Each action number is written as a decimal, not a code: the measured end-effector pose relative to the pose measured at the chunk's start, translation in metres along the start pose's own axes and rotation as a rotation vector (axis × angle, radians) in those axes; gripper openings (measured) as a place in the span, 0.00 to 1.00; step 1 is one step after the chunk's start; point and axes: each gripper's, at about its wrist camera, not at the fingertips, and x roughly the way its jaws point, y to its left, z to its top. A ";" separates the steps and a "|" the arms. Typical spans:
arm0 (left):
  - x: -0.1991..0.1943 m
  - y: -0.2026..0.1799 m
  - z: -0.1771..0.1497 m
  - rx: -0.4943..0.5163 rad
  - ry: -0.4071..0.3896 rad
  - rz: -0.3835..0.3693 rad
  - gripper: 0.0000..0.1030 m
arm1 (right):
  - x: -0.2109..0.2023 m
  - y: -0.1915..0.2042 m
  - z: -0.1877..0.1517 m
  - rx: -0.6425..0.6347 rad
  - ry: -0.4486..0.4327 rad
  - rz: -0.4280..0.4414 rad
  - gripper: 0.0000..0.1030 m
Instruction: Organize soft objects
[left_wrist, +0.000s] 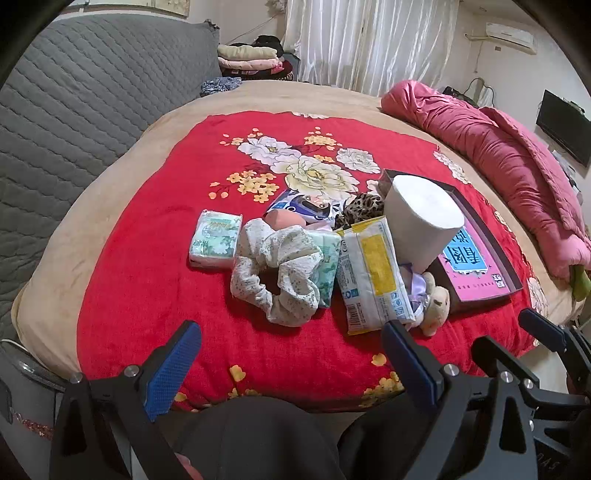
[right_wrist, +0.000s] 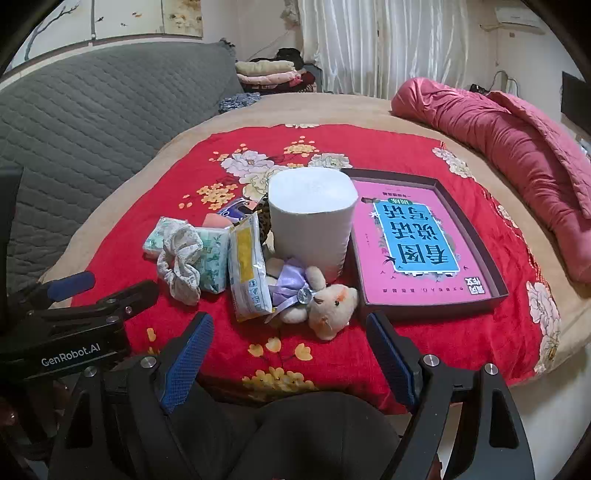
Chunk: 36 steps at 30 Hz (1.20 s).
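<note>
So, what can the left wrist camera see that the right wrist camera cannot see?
Only the left wrist view shows the wall television, the whole air conditioner and most of the leopard-print cloth. Only the right wrist view shows the full book cover inside the tray, the teddy bear's face and the painted wall panels. Both show the toilet paper roll, the white scrunchie, the yellow tissue pack, the red floral blanket, and the left gripper and right gripper open and empty.
</note>
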 end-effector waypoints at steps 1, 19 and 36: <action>0.000 0.000 0.000 0.000 0.001 -0.001 0.95 | 0.000 0.000 0.000 0.000 0.000 0.000 0.83; 0.003 0.004 -0.002 -0.020 0.017 -0.004 0.95 | 0.003 -0.004 -0.001 0.019 0.013 0.004 0.83; 0.004 0.005 -0.002 -0.018 0.016 -0.004 0.95 | 0.001 -0.004 0.000 0.013 0.002 -0.008 0.83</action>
